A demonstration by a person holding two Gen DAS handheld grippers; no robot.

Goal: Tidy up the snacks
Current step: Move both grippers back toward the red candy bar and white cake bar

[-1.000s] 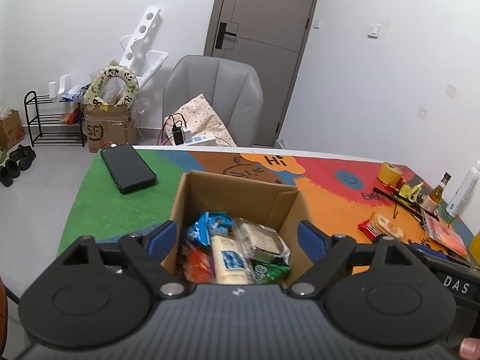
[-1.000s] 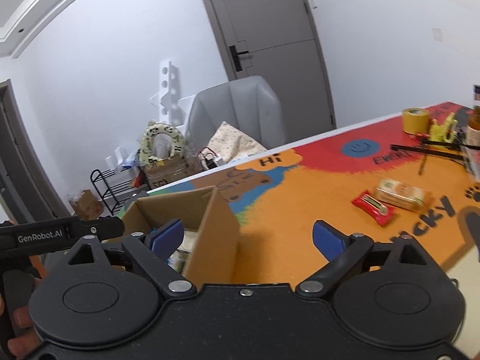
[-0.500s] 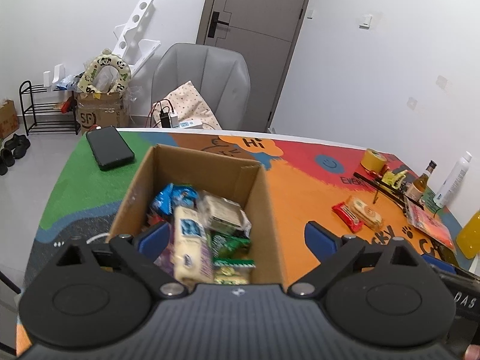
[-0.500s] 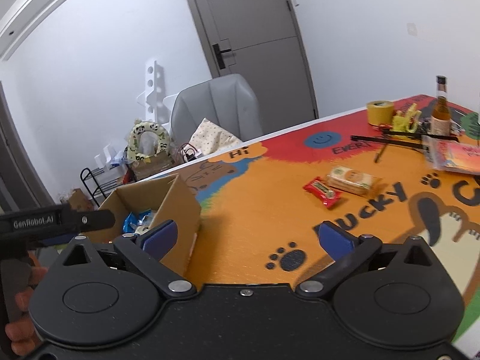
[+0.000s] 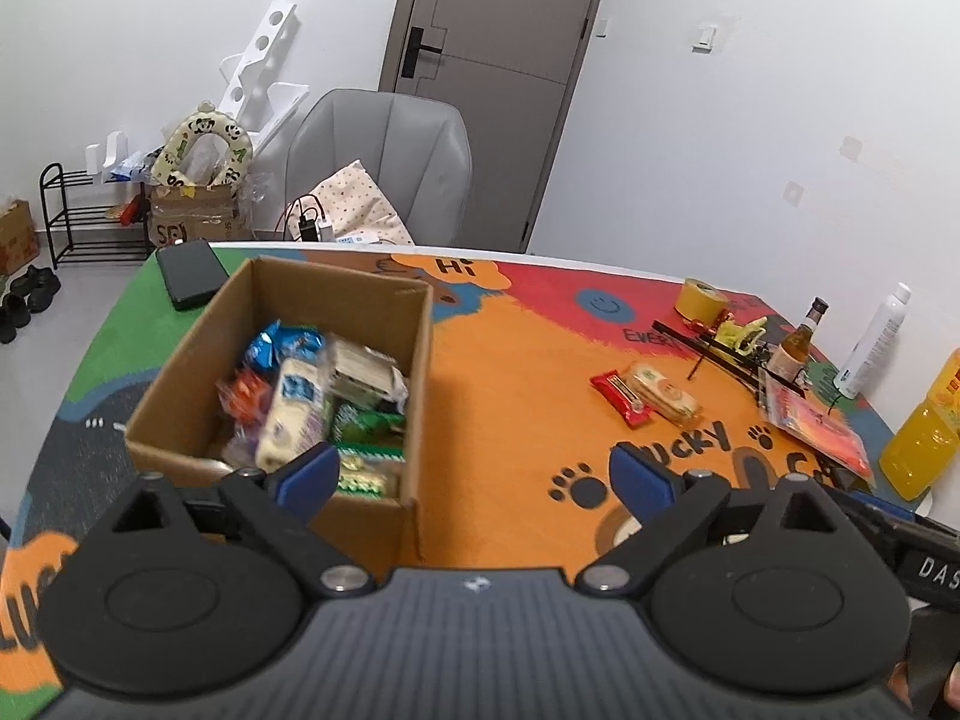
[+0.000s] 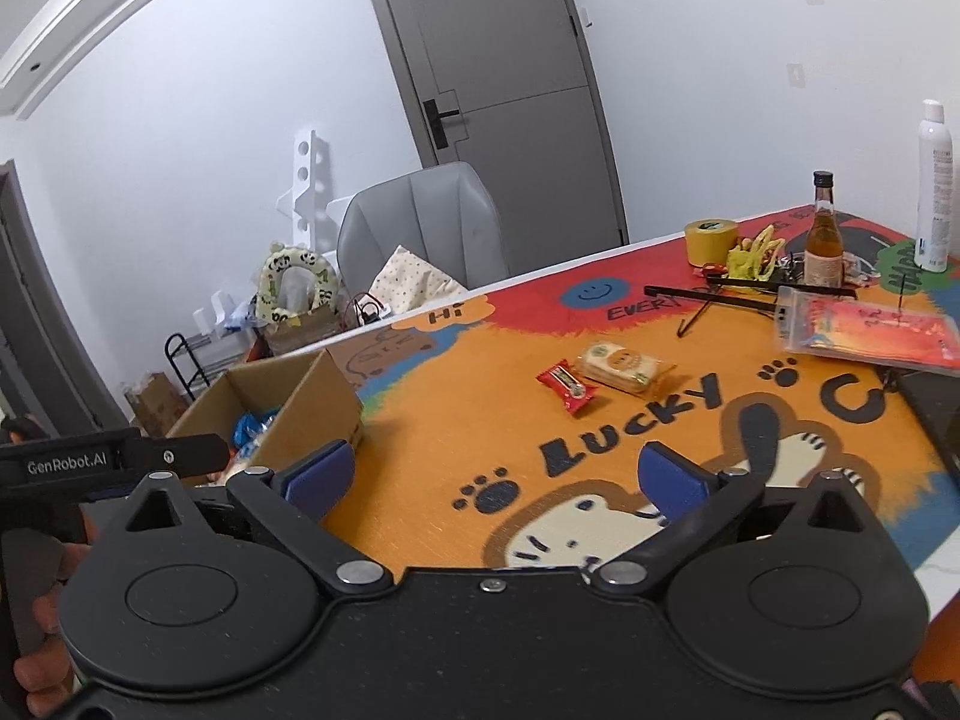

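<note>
Nearest the left wrist camera, the left gripper [image 5: 474,477] has its blue-padded fingers spread wide with nothing between them; it hangs above the near right corner of a cardboard box [image 5: 420,372], one finger over the box, the other over the orange part of the mat [image 5: 510,396]. The right gripper [image 6: 495,480] is likewise spread and empty, above the cartoon animal printed on the mat, with the box off to its left.

The box stands open on the mat and holds a heap of snack packets: a pale packet [image 5: 288,414] lying lengthwise in the middle, green packets [image 5: 366,426] beside it at the near right, an orange-red packet [image 5: 246,390] to its left, a blue packet [image 5: 282,345] toward the far wall, and a clear-wrapped one [image 5: 360,372] next to that.

Farther out on the orange area, well apart from the box, two snacks lie side by side and touching: a red bar [image 6: 567,387] and a tan cracker pack [image 6: 624,366].

Beyond these a thin black stick [image 6: 744,294] lies across the mat, with a flat red packet in clear plastic [image 6: 870,333] to its right. Behind it stand a roll of yellow tape [image 6: 711,240], a yellow clip [image 6: 753,255], a small brown bottle [image 6: 822,240] and a white spray can [image 6: 933,186]. A yellow drink bottle [image 5: 927,426] stands at the mat's right edge. A black phone [image 5: 189,276] lies on the green corner behind the box.

Past the table are a grey chair [image 5: 384,168] and a grey door [image 5: 498,78].
</note>
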